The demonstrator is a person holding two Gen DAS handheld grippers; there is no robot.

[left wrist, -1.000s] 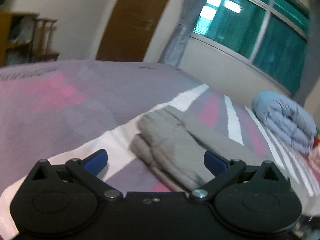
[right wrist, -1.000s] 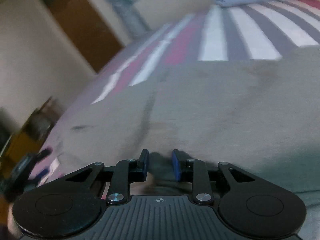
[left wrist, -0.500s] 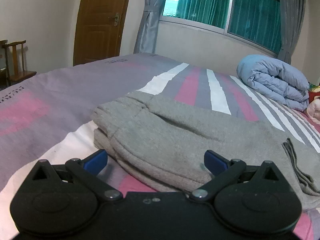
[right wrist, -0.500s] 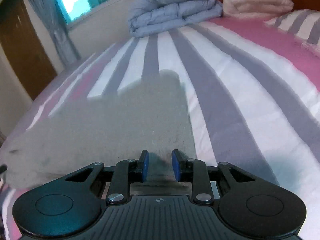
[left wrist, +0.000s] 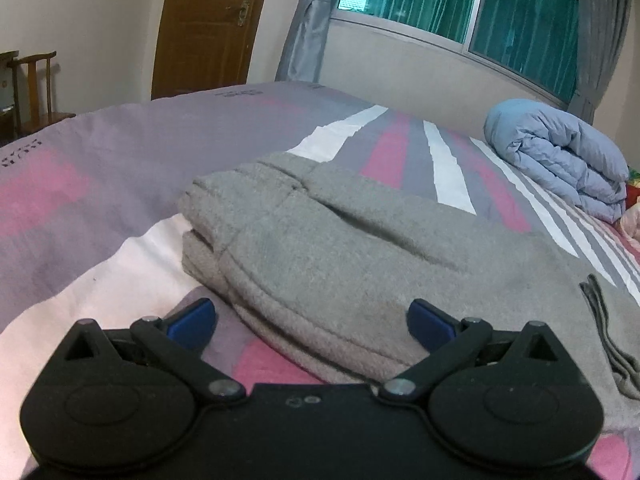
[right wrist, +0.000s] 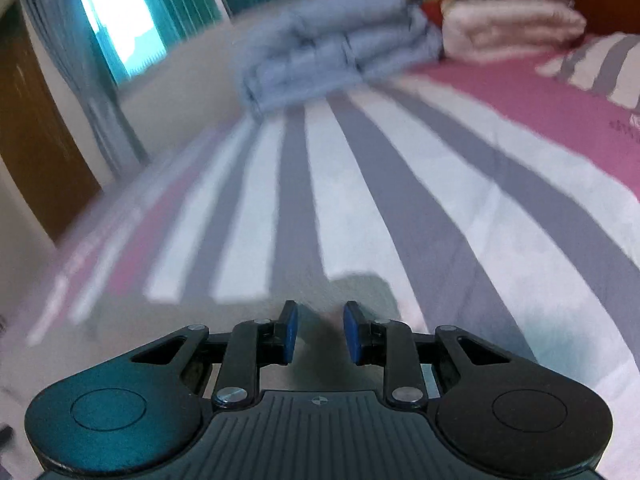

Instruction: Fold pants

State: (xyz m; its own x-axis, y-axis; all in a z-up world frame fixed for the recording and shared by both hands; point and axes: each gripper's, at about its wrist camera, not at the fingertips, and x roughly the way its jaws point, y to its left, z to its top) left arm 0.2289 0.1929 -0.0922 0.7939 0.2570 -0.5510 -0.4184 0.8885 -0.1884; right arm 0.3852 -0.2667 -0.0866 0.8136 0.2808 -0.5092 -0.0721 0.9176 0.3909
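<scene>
The bed (left wrist: 120, 168) is covered by a sheet striped in grey, pink and white. The folded grey pants (left wrist: 352, 264) lie directly on it, in several layers. Beyond the pants, toward the window side, a rolled light-blue quilt (left wrist: 560, 160) rests on the sheet, and just beside the quilt lies a stack of pinkish-white bedding (right wrist: 512, 28).

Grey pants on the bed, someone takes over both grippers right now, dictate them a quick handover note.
Left gripper: open, holding nothing, low at the near edge of the grey fleece pants.
Right gripper: jaws narrow with grey cloth between the pads; that view is blurred, so the grip is likely, not sure.
Pants lie on the striped bedsheet, already folded into layers at the left end.
Left: finish the last fold, set it down, smooth it.
</scene>
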